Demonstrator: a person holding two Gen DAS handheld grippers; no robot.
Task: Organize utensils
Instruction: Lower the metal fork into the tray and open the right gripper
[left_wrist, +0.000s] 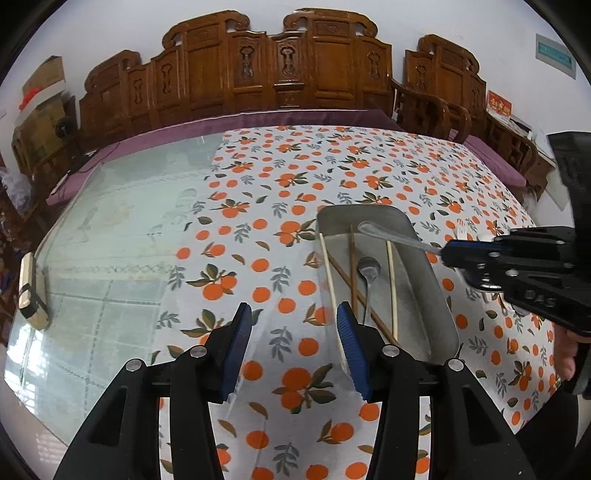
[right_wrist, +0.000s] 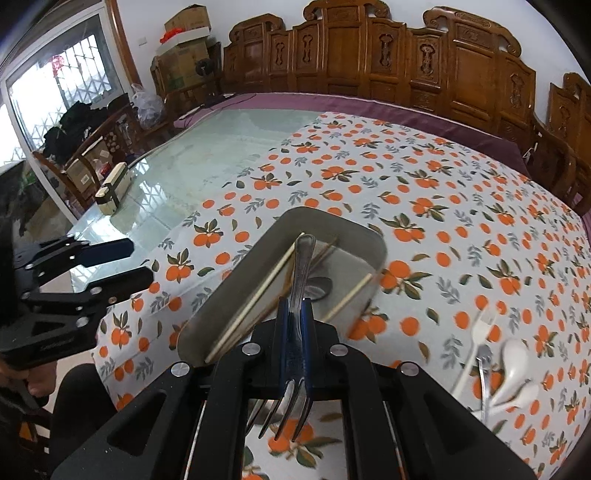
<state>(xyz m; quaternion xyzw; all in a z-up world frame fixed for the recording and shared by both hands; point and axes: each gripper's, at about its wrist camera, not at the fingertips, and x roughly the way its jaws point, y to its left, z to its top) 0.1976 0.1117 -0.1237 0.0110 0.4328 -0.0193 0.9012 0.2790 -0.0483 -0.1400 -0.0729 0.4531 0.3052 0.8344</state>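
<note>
Embossed on the black body of the right gripper (left_wrist: 448, 254), near the right edge of the left wrist view: letters resembling "DAS", partly legible. Elsewhere only illegible marks: teal wall sign (left_wrist: 555, 54), red wall card (left_wrist: 499, 103).

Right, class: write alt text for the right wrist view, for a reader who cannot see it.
The right gripper is shut on a metal fork, handle pointing forward over a metal tray that holds chopsticks and a spoon. The tray sits on an orange-print tablecloth; white plastic utensils lie to the right, and the open left gripper is at the left edge.
</note>
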